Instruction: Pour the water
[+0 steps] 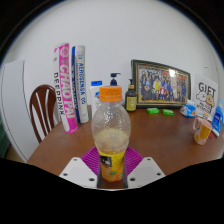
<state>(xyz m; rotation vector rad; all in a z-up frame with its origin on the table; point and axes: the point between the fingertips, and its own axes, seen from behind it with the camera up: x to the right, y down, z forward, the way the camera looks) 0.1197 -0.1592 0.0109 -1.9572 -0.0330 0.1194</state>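
- Gripper view: the gripper [112,172] holds a clear plastic bottle with an orange cap [111,130]. Its two fingers press on the bottle's lower part, one on each side, and the purple pads [94,159] touch it.
- The bottle stands upright, close above or on the brown wooden table [160,135]; I cannot tell which.
- Well beyond it, by the wall, stand tall shuttlecock tubes [67,85], a dark pump bottle [131,97], a framed photo [161,84] and a clear glass cup [203,131].
- The cap looks shut, so no water can pour yet.
- If the bottle tips fast, it may slip or spill.
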